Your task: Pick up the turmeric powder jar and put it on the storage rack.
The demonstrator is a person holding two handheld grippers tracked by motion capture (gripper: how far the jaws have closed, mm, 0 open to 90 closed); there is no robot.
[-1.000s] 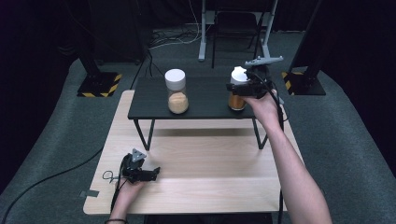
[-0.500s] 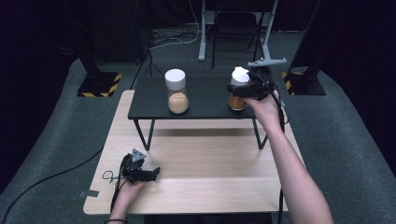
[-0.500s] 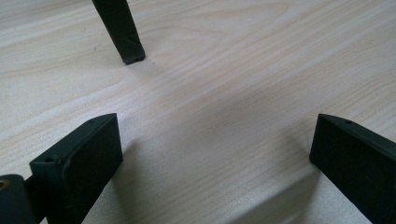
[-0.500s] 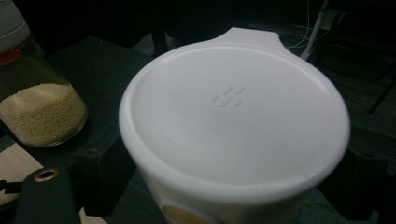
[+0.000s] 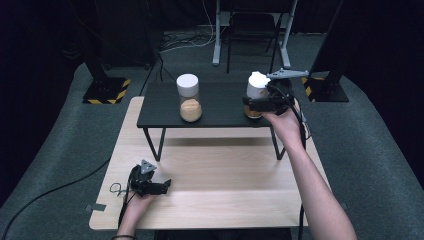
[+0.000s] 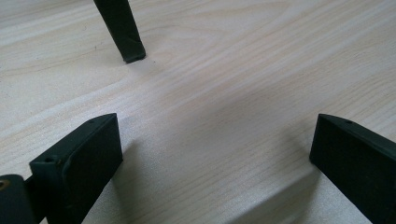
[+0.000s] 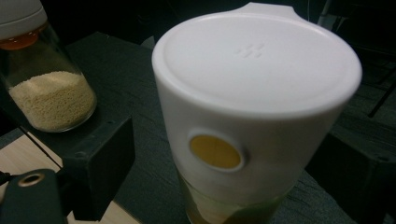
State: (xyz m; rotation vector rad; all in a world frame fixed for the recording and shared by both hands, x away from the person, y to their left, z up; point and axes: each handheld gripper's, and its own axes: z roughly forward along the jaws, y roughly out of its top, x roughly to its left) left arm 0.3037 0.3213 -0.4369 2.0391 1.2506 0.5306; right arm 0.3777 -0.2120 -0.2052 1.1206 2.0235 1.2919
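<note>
**White-capped jar between my right jaws on the black side table**

The jar with the tall white cap (image 7: 254, 107) stands upright near the right end of the small black table (image 5: 220, 107). My right gripper (image 5: 260, 104) is level with it, one jaw on each side; the jaws have just been opening, and gaps show between the pads and the cap. A second jar (image 5: 189, 97), holding pale grains, stands well apart toward the table's left. My left gripper (image 5: 161, 186) rests low on the light wooden table (image 5: 225, 175), jaws spread wide with nothing between them.
</note>
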